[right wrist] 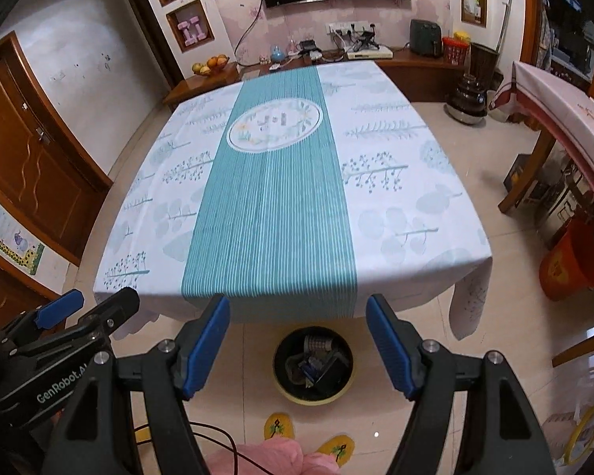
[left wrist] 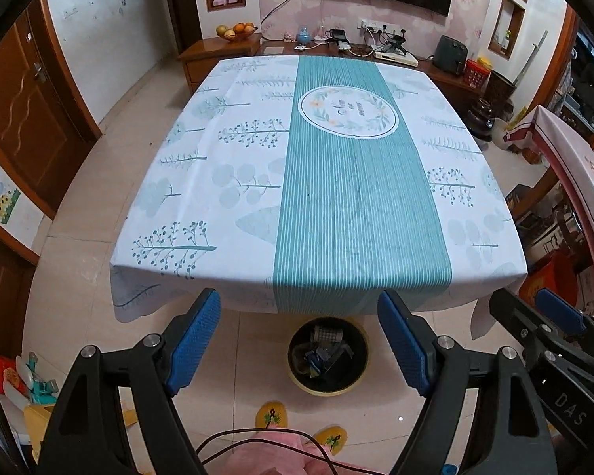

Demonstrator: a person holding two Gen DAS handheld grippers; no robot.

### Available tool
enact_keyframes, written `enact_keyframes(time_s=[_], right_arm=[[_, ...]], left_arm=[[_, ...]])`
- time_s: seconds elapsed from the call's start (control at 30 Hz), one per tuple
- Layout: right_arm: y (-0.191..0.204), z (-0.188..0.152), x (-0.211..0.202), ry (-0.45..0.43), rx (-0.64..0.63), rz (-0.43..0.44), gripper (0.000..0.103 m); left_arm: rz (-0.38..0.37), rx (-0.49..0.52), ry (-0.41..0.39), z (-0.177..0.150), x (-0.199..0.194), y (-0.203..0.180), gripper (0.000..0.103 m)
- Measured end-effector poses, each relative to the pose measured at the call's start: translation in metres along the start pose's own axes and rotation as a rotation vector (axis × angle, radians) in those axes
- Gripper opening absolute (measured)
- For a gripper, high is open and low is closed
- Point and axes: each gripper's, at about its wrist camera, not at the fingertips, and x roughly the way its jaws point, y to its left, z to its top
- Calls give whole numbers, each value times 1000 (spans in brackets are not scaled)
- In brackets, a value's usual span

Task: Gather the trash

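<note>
Both grippers are held above the bin (left wrist: pixel 328 356), which stands on the floor just ahead of and below the fingers, at the near edge of the cloth-covered bench (left wrist: pixel 202 182). The left gripper (left wrist: pixel 299 346) and right gripper (right wrist: pixel 297 346) are spread wide and empty. Collected trash (right wrist: pixel 313 360) is seen lying inside the bin; none is seen on the bench. The step appears finished; the fingers are best kept parted and drawn back clear of the rim.
</note>
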Motion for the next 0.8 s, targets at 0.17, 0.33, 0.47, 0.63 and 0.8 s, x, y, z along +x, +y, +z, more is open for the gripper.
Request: enact_keyframes(time_s=[0.17,0.33,0.47,0.63,0.8], right_arm=[[4,3,-8,-34,-14,-11,72],[8,4,-13,-52,-26,-18,72],[10,5,-15,-61,-30,-23,72],[12,6,-17,-67,-37,-29,72],[10,7,-17,-68,-31,-31,72]], left_arm=[[0,8,-23,2,-6,-3,80],[-2,18,-44,3,-11,-4,80],[-6,19,-50,4,-13,-5,80],[-12,28,-59,5,-15,-7,80],[-15,32,-59,7,-15,-9,80]])
